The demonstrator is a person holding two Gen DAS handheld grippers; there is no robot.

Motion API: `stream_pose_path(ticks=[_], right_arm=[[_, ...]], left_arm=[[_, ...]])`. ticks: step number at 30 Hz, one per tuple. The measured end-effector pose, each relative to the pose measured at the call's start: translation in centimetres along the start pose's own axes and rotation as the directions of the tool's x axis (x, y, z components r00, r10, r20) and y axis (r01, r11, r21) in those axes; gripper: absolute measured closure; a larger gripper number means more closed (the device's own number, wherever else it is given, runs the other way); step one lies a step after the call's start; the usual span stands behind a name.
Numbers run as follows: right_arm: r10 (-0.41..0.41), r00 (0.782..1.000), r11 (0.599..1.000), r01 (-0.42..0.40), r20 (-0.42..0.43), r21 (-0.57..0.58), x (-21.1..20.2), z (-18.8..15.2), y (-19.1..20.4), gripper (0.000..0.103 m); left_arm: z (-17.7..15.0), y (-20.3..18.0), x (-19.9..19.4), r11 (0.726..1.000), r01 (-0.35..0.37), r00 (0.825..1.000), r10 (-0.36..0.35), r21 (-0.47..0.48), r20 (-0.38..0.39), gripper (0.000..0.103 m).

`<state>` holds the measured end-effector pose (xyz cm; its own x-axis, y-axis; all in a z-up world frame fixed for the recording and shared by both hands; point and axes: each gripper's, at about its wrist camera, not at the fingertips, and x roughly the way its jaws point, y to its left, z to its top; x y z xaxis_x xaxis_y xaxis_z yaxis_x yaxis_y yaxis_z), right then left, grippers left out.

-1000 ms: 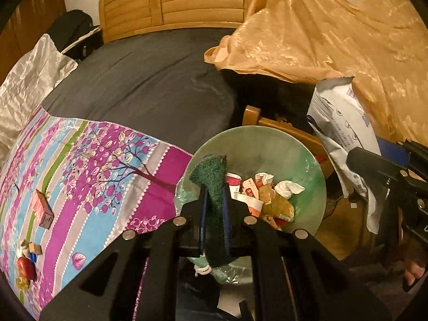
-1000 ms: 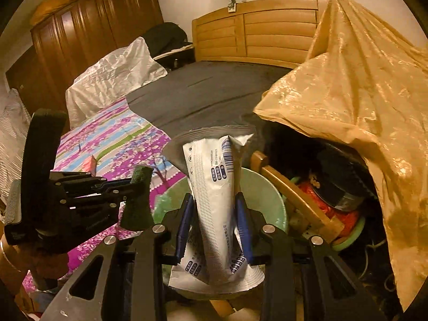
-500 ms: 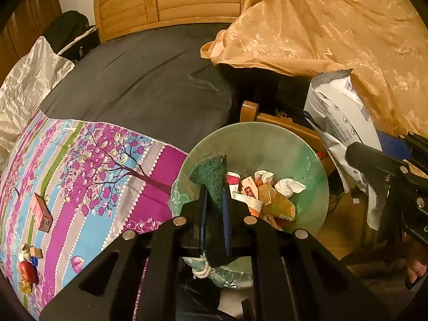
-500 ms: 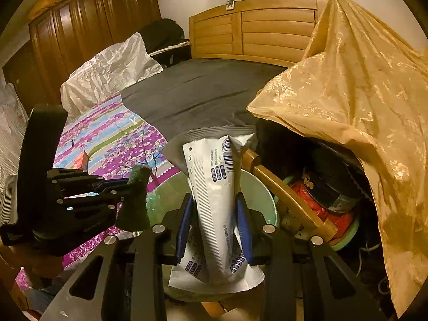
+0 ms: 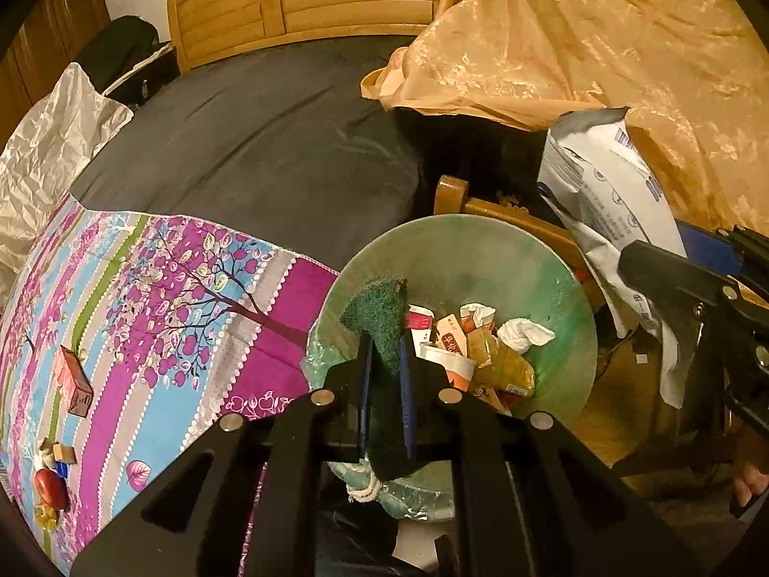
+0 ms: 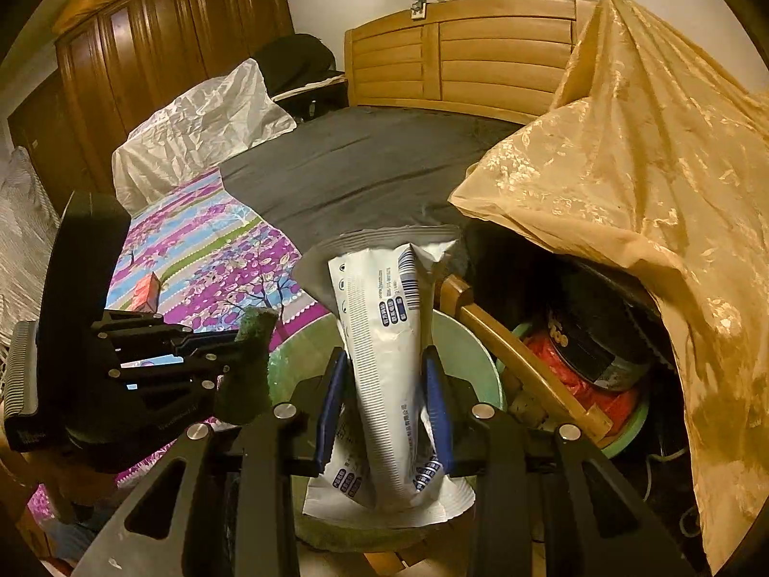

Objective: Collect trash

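A pale green bin (image 5: 480, 259) lined with plastic stands beside the bed, with cartons, wrappers and a tissue (image 5: 480, 351) lying in it. Over its near rim, my left gripper (image 5: 384, 351) holds a dark green scouring pad (image 5: 377, 312) upright; its jaws are opening, and the pad still sits between the pads. My right gripper (image 6: 384, 365) is shut on a crumpled white packet (image 6: 384, 327) with blue print, above the bin's right side (image 6: 471, 351). The right wrist view shows the left gripper (image 6: 230, 341) with the pad (image 6: 250, 360) at the left.
A floral quilt (image 5: 168, 312) covers the bed's near part, with a small red box (image 5: 72, 380) and little items (image 5: 50, 476) on it. Gold cloth (image 5: 601, 48) drapes over the right. A wooden frame (image 5: 504, 211) stands behind the bin, with a black tin (image 6: 591, 351) beside it.
Both views have shifted only slightly. The scouring pad and the white packet remain between the same jaws above the bin.
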<state>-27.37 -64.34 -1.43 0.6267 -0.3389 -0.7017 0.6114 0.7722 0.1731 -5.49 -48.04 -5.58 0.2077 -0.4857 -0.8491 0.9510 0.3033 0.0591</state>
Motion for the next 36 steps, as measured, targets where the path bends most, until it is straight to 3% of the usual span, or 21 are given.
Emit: stream_pose_path(ticks=[1,2,3,4,9,14,21,25,29,36], right_arm=[[0.001,1.000,1.000,-0.001,-0.003,-0.003,0.1,0.1,0.0,0.066],[0.003,1.000,1.000,-0.003,-0.008,-0.005,0.4,0.1,0.1,0.060],[-0.009,1.000,1.000,0.009,-0.008,0.001,0.5,0.1,0.0,0.058],[-0.011,1.000,1.000,0.011,-0.007,0.005,0.6,0.0,-0.1,0.058],[-0.002,1.000,1.000,0.003,-0.011,0.026,1.0,-0.1,-0.6,0.058],[-0.008,1.000,1.000,0.009,-0.010,0.029,1.2,-0.3,-0.8,0.058],[-0.001,1.000,0.999,0.001,0.005,0.034,1.3,-0.4,-0.4,0.058],[0.026,0.999,0.999,-0.026,0.019,0.040,1.6,-0.4,0.6,0.058],[0.057,0.998,0.998,-0.057,0.027,-0.001,2.3,0.0,3.5,0.058],[0.165,0.985,0.974,-0.170,-0.043,-0.148,5.4,0.2,12.7,0.058]], left_arm=[[0.0,0.0,0.1,1.000,0.005,1.000,-0.005,-0.002,-0.004,0.090],[-0.1,0.1,0.4,1.000,0.006,1.000,-0.007,-0.006,-0.015,0.081],[-0.1,0.3,0.6,1.000,0.006,1.000,-0.006,-0.014,-0.019,0.063],[-0.2,0.6,0.7,0.999,0.016,1.000,-0.016,-0.030,-0.017,0.058],[-0.3,2.2,1.4,0.989,0.097,0.994,-0.102,-0.111,-0.045,0.058],[-0.4,3.2,1.3,0.983,0.108,0.993,-0.115,-0.150,-0.039,0.058],[-1.3,4.1,1.1,0.980,0.080,0.995,-0.089,-0.183,-0.042,0.057],[-3.1,5.9,0.6,0.978,0.025,0.999,-0.033,-0.206,-0.034,0.053],[-5.7,9.1,0.2,0.961,-0.004,0.999,-0.008,-0.278,-0.044,0.053],[-12.9,17.0,-0.9,0.887,-0.056,0.996,0.018,-0.458,-0.086,0.053]])
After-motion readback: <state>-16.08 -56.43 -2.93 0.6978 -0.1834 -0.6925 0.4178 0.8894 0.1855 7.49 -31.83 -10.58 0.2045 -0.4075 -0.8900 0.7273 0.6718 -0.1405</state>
